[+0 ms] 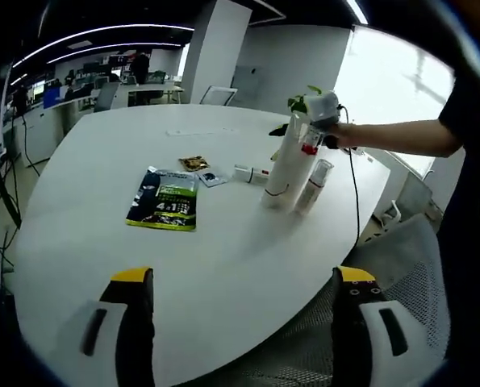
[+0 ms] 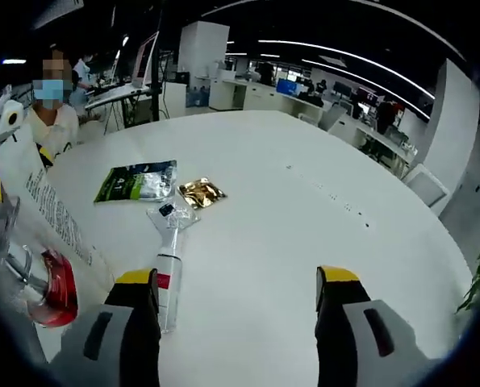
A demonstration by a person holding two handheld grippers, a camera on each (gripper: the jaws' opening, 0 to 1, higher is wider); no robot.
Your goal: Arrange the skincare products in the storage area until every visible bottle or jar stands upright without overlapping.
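A tall white bottle (image 1: 288,165) stands upright on the white table (image 1: 102,161), with a smaller white bottle (image 1: 314,185) upright beside it. A small white tube (image 1: 252,173) lies flat to their left. My left gripper (image 1: 244,278) is open, well short of them, with nothing between its jaws. A person's arm holds my right gripper (image 1: 306,121) by the tall bottle's top. In the right gripper view, my right gripper (image 2: 235,282) is open and empty. The tall bottle (image 2: 38,210) and a red-trimmed clear piece (image 2: 52,297) sit close at its left. The tube (image 2: 169,282) lies by the left jaw.
A green packet (image 1: 164,199), a gold sachet (image 1: 194,163) and a clear sachet (image 1: 213,177) lie flat mid-table; green packet (image 2: 136,181), gold sachet (image 2: 201,192), clear sachet (image 2: 171,214). A mesh chair (image 1: 401,266) stands at the table's near edge. A plant (image 1: 304,98) is behind the bottles.
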